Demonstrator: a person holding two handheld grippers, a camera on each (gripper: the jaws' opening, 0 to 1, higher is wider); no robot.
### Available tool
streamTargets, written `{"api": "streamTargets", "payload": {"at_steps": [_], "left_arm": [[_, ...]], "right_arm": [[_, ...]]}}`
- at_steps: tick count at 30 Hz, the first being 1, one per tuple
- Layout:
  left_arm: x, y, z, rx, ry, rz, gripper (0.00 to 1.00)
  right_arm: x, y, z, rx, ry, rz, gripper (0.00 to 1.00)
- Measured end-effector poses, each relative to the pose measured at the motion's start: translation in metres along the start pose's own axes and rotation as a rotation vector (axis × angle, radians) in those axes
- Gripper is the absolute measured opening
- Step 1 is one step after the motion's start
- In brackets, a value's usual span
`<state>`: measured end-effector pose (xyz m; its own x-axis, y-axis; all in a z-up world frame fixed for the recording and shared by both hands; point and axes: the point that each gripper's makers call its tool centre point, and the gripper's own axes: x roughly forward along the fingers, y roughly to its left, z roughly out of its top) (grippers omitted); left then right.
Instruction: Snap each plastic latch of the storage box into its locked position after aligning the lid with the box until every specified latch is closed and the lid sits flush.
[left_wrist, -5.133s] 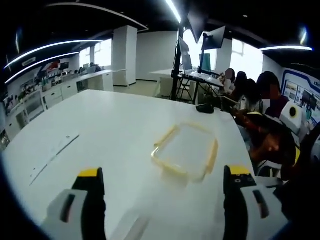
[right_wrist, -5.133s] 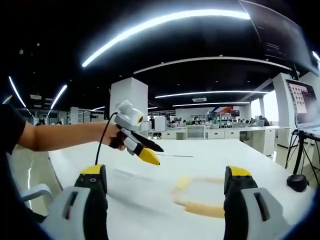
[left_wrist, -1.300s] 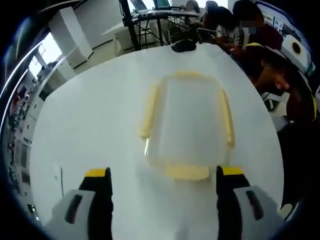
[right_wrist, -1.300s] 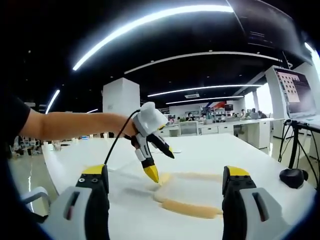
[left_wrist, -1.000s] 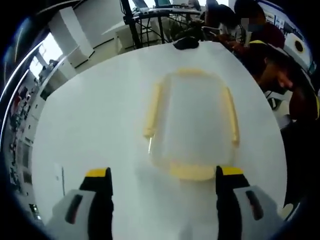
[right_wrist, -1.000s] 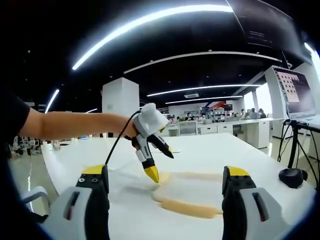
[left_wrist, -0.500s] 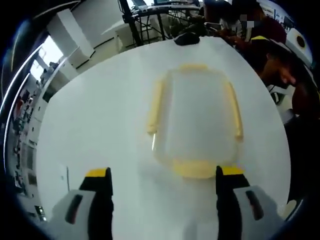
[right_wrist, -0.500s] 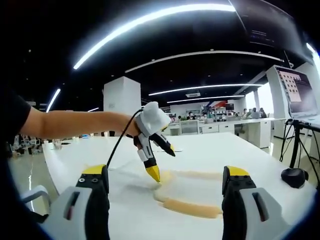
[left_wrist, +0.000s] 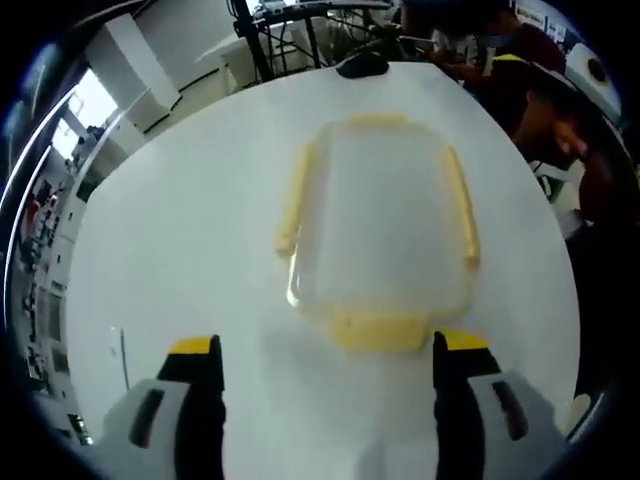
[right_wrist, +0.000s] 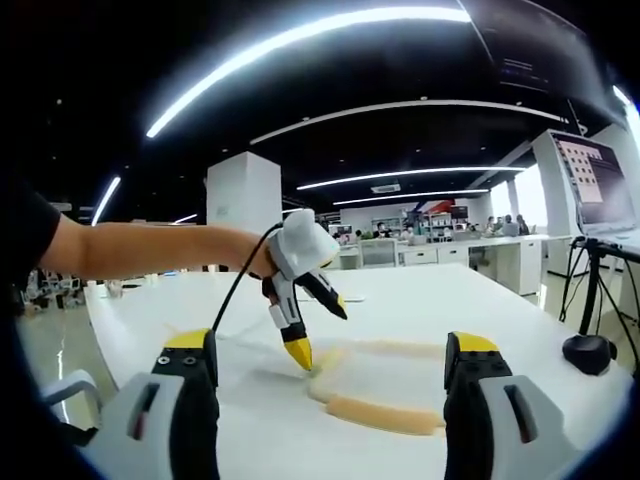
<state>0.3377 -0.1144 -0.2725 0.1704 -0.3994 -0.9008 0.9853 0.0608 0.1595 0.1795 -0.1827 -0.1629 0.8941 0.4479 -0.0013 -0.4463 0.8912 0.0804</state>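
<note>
Hovering my left gripper right over the near end latch of the clear plastic storage box with pale yellow latches

The box sits on the white table, long axis running straight away from my left jaws, which are wide open and holding nothing. The short pale yellow latch at the box's near end lies just ahead, between the jaw tips, so I reckon that one's first. My right gripper is also wide open and empty, further back with the box ahead, so left is clearly nearer. Can't tell if the lid's flush yet.
</note>
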Motion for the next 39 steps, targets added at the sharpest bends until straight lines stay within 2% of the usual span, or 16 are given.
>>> {"api": "streamTargets", "payload": {"at_steps": [12, 17, 23, 33, 39], "left_arm": [[0.007, -0.009, 0.001, 0.017, 0.011, -0.044, 0.83], [0.011, -0.018, 0.006, 0.022, -0.003, -0.087, 0.82], [0.015, -0.021, 0.010, 0.023, -0.004, -0.106, 0.81], [0.021, -0.021, 0.007, -0.002, -0.006, -0.160, 0.75], [0.024, -0.017, 0.010, 0.022, -0.014, -0.182, 0.75]], "right_arm": [[0.000, -0.007, 0.000, -0.001, 0.006, -0.006, 0.95], [0.000, -0.007, 0.000, -0.002, 0.007, -0.002, 0.95], [-0.001, -0.011, 0.000, 0.001, 0.004, -0.006, 0.94], [0.000, -0.017, -0.002, 0.013, 0.007, -0.010, 0.93], [0.004, -0.017, -0.008, 0.015, 0.020, -0.012, 0.93]]}}
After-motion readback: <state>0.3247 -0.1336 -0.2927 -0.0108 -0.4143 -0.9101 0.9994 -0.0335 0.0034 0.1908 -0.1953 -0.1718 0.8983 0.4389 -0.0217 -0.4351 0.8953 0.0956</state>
